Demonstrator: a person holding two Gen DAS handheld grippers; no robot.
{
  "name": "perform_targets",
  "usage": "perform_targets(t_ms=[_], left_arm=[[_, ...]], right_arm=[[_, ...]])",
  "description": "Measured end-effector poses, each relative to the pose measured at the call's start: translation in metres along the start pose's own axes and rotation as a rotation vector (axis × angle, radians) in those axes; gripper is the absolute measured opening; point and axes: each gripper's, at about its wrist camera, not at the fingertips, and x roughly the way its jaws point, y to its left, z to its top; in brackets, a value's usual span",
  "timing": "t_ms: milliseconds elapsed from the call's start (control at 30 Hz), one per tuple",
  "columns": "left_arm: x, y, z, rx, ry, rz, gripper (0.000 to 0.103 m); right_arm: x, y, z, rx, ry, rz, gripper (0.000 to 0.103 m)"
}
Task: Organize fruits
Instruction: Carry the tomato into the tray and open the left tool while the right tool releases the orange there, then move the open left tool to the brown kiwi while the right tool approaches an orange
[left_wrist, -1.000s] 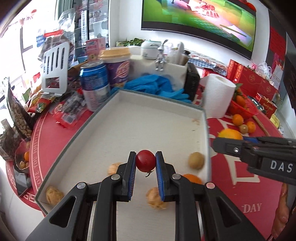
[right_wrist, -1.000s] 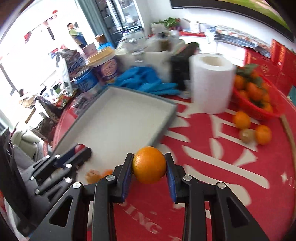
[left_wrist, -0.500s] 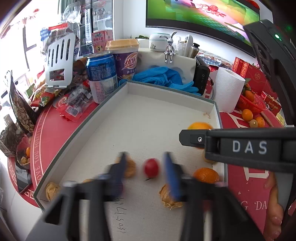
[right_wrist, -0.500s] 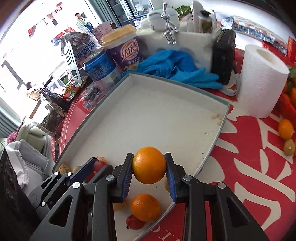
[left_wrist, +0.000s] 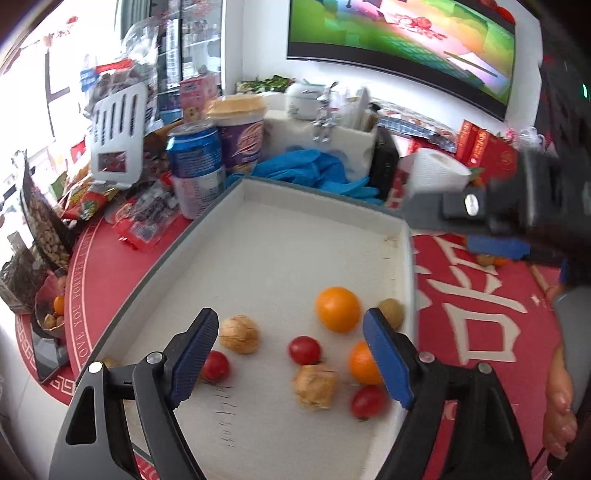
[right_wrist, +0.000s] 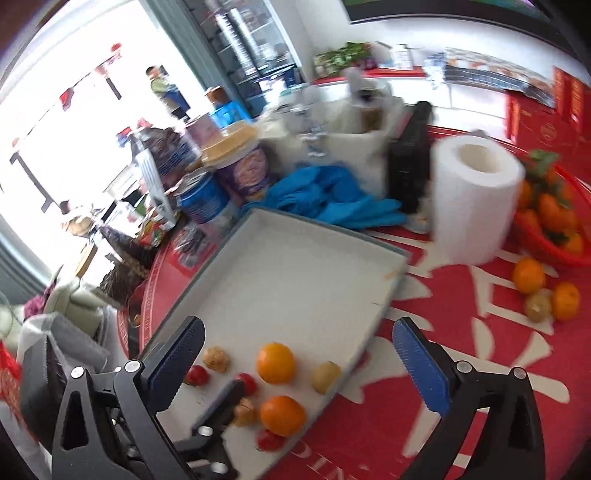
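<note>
Left wrist view: the left claw (left_wrist: 295, 350) hangs released, jaws spread wide over the near end of the tray (left_wrist: 402, 236), gripping nothing. Between and just past its pads, going left to right, lie a cherry tomato (left_wrist: 214, 365) tucked against the left pad, a walnut (left_wrist: 240, 334) just beyond it, a second tomato (left_wrist: 304, 350) mid-tray, a husked fruit (left_wrist: 316, 386) nearer the near edge, an orange (left_wrist: 338, 309) farther in, a second orange (left_wrist: 362, 363) partly behind the right pad, a third tomato (left_wrist: 367, 401) by the tray's near right corner, and a greenish fruit (left_wrist: 392, 313) against the right wall. All sit on the tray floor, none touching a pad for certain. Beyond the tray's far left corner stand a blue can (left_wrist: 195, 170) and a purple cup (left_wrist: 240, 136); blue gloves (left_wrist: 314, 173) lie along the far edge, and a paper roll (left_wrist: 436, 173) stands past the far right corner.

Right wrist view: the right claw (right_wrist: 295, 365) is also released and empty, jaws wide, above the tray's near right edge. The same fruit cluster shows below it. On the red bench (right_wrist: 461, 332) to the right lie two more oranges (right_wrist: 529, 275) with a small greenish fruit beside them, near a red basket (right_wrist: 554, 251) of oranges at the right edge.
</note>
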Motion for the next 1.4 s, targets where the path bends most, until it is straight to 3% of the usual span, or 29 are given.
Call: perform_targets(t_ms=[200,400,567,700,933,1167,1300,1367,1400], left_arm=[[-0.017,-0.049,0.008,0.114,-0.002,-0.082,0.083],[-0.022,-0.108,0.012,0.213,0.057,-0.193,0.084],[-0.002,-0.155,0.023,0.257,0.097,-0.2,0.083],[0.03,-0.185,0.034,0.24,0.157,-0.22,0.084],[0.09,-0.219,0.044,0.204,0.241,-0.183,0.077],[0.117,-0.239,0.053,0.171,0.245,-0.163,0.075],[0.131,-0.243,0.054,0.163,0.253,-0.129,0.065],[0.132,-0.244,0.056,0.169,0.231,-0.107,0.057],[0.133,-0.245,0.056,0.172,0.222,-0.104,0.047]], right_arm=[[-0.031,-0.064,-0.023,0.089,-0.002,-0.13,0.103],[-0.062,-0.14,-0.065,0.176,0.023,-0.342,0.103],[-0.071,-0.175,-0.09,0.179,0.039,-0.457,0.103],[-0.073,-0.18,-0.101,0.093,0.031,-0.566,0.103],[-0.082,-0.191,-0.106,0.068,-0.027,-0.523,0.103],[-0.08,-0.186,-0.103,0.071,-0.028,-0.524,0.103],[-0.081,-0.186,-0.103,0.072,-0.028,-0.523,0.103],[-0.081,-0.187,-0.102,0.072,-0.029,-0.522,0.103],[-0.081,-0.187,-0.102,0.072,-0.029,-0.522,0.103]])
